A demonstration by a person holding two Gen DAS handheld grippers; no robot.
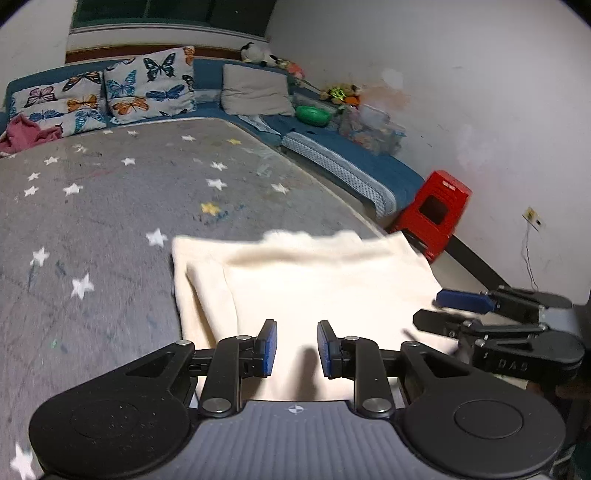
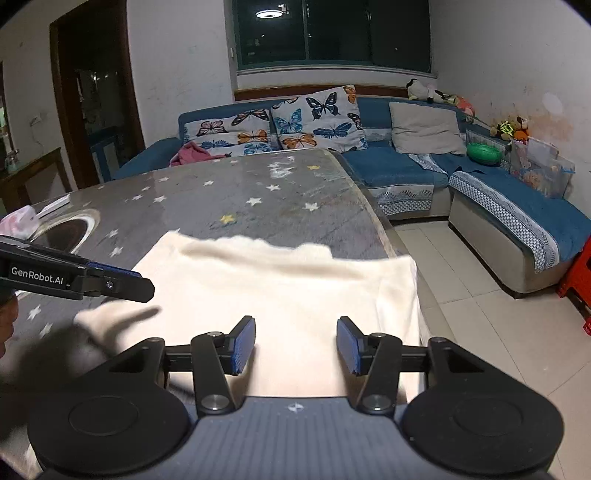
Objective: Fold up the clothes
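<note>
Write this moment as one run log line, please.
stage: folding | cream garment: folded on table | left gripper: open | right gripper: open | held: nothing

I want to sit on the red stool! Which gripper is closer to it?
The right gripper. It hovers over the cream cloth's edge on the side where the red stool stands. The left gripper sits further in over the cloth.

A blue corner sofa (image 2: 406,173) with butterfly cushions (image 2: 314,118) fills the upper frame, under a dark window (image 2: 332,33); white tiled floor (image 2: 461,295) lower right.
</note>
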